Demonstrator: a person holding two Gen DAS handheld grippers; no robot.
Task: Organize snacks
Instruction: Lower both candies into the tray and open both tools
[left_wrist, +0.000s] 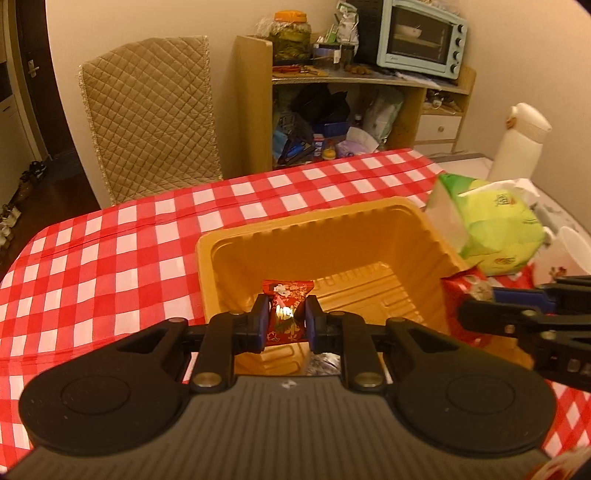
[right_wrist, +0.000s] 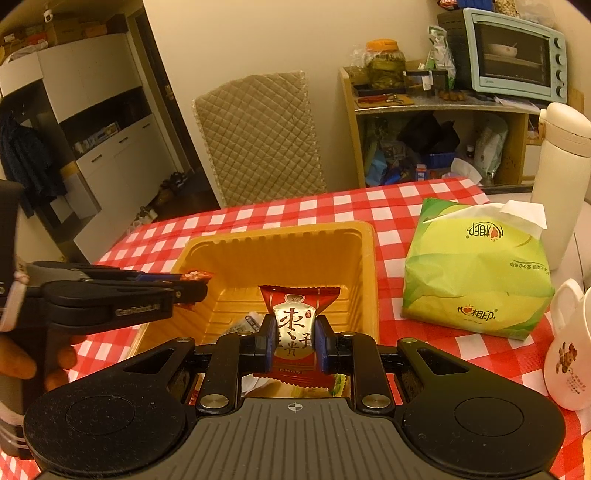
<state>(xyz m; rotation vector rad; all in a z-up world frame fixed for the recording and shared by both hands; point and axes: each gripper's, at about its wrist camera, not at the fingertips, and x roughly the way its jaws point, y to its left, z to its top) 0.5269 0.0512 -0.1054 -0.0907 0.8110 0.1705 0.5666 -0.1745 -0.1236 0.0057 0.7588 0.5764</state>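
Left gripper (left_wrist: 285, 322) over the near end of the yellow plastic tray (left_wrist: 236, 258), jaws pinched narrow on a small red candy packet (left_wrist: 286, 314) held upright between the blue pads. Same gripper seen side-on in the right wrist view (right_wrist: 192, 282), packet tip (right_wrist: 197, 275) poking past the fingertips, above the tray's left rim. Right gripper (right_wrist: 294, 341) also closed down tight, clamped on a larger red jujube snack packet (right_wrist: 295, 325) with gold lettering, upright, over the near part of the tray (right_wrist: 365, 258). Inside the tray, behind that packet's left edge, a pale wrapper (right_wrist: 249, 321), partly hidden; below the jaws, more wrapper edges, too covered to name. In the left wrist view, right gripper (left_wrist: 476, 291) entering from the right edge beside the tray's right wall, its red packet (left_wrist: 458, 286) blurred.

Tray on the red-and-white checked worktop (right_wrist: 399, 221). Just right of the tray, a green tissue pack (right_wrist: 476, 280) with a white sheet sticking up, close to the tray's right rim. Beyond it a white thermos (right_wrist: 561, 177); at the near right a white mug (right_wrist: 569, 354) with a brown print. Across the worktop, a quilted beige chair (right_wrist: 258, 144); behind, a wooden shelf unit (right_wrist: 351, 122) carrying a pickle jar (right_wrist: 386, 64) and a mint-green toaster oven (right_wrist: 513, 55).
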